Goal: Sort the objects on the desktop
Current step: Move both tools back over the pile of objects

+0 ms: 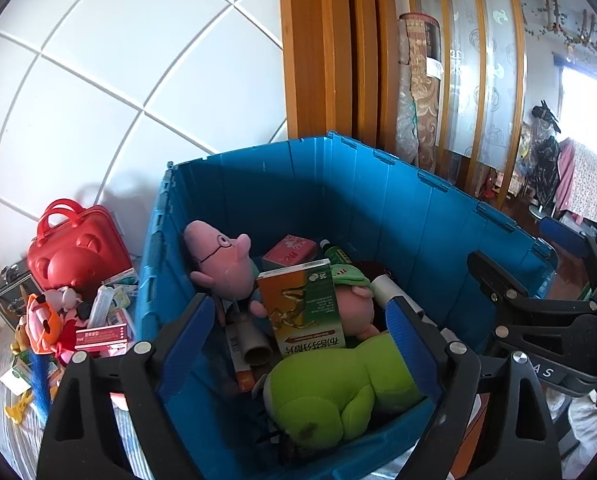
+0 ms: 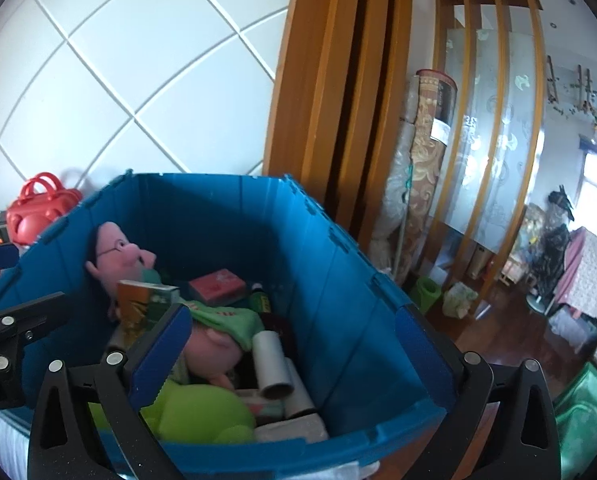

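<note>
A blue crate [image 1: 378, 200] stands against the white tiled wall [image 1: 98, 60], beside a wooden door frame [image 1: 318, 40]. Outside the crate's left wall a red bear-faced case [image 1: 78, 252] sits by a heap of small boxes and toys [image 1: 78, 320]. Inside the crate, a pink plush with glasses [image 1: 218, 256] leans in the far-left corner, head up. A green-and-orange box [image 1: 302, 308] stands upright in the middle, its long axis running toward the near wall. A green plush [image 1: 338, 392] lies along the near wall, a cardboard tube [image 2: 272, 364] next to it. The left gripper [image 1: 294, 344] hangs over the crate, jaws wide and holding nothing. The right gripper [image 2: 294, 356] hovers likewise, jaws wide apart.
</note>
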Available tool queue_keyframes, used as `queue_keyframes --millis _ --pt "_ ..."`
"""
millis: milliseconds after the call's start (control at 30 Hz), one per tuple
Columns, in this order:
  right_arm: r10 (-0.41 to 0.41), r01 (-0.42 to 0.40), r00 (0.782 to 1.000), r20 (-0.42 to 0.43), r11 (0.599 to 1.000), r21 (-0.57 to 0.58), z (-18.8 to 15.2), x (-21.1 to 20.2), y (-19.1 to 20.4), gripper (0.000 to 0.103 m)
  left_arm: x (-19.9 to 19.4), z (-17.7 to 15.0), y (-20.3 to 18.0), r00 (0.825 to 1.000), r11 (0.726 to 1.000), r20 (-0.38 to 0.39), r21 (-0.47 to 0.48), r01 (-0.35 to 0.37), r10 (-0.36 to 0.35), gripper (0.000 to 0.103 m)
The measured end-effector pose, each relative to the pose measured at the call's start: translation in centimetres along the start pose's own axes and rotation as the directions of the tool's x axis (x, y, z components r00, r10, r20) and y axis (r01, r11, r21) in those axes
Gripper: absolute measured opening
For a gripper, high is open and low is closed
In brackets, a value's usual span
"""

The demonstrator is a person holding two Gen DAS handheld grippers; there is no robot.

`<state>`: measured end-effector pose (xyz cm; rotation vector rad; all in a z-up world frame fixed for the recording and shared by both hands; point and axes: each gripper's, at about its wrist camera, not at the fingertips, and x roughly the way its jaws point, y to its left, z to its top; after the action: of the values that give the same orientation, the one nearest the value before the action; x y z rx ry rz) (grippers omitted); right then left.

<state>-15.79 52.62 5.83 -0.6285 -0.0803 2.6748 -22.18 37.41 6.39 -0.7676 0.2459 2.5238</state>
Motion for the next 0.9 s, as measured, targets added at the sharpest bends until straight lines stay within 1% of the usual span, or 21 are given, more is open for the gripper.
queue_keyframes --millis 200,300,433,533,600,700,800,900 --pt "0.035 -0.035 0.999 0.022 0.999 0.029 -0.3 -1.4 1.1 0.103 -2.2 -1.0 1.9 0.999 0.999 0.032 -0.037 -0.009 0.01 0.088" --pt "0.075 -0.077 0.996 0.049 0.996 0.038 -0.4 -2.4 2.0 0.103 -4.1 -1.6 3.8 0.997 0.997 0.078 -0.081 -0.015 0.022 0.088" --pt "0.146 -0.151 0.984 0.1 0.988 0.044 -0.1 -3.6 4.0 0.103 -6.4 -2.5 6.4 0.985 0.99 0.144 -0.122 -0.076 0.093 0.089" --pt "0.189 -0.197 0.972 0.139 0.98 0.04 0.3 -4.5 5.8 0.103 -7.6 -3.4 8.9 0.977 0.979 0.162 -0.166 -0.115 0.142 0.089" --pt "0.221 -0.228 0.963 0.154 0.973 0.032 0.7 -4.9 7.1 0.103 -7.9 -4.1 10.8 0.971 0.968 0.15 -0.194 -0.156 0.186 0.089" --pt "0.274 -0.279 0.948 0.16 0.96 0.006 1.1 -5.4 9.6 0.103 -8.0 -5.8 14.4 0.966 0.948 0.103 -0.245 -0.206 0.236 0.089" --pt "0.316 -0.316 0.935 0.159 0.948 -0.026 1.4 -5.8 12.9 0.103 -8.2 -7.5 17.9 0.962 0.928 0.058 -0.284 -0.242 0.268 0.088" --pt "0.362 -0.359 0.92 0.15 0.932 -0.046 1.7 -6.3 16.0 0.103 -8.8 -9.3 21.2 0.951 0.909 0.03 -0.306 -0.284 0.308 0.088"
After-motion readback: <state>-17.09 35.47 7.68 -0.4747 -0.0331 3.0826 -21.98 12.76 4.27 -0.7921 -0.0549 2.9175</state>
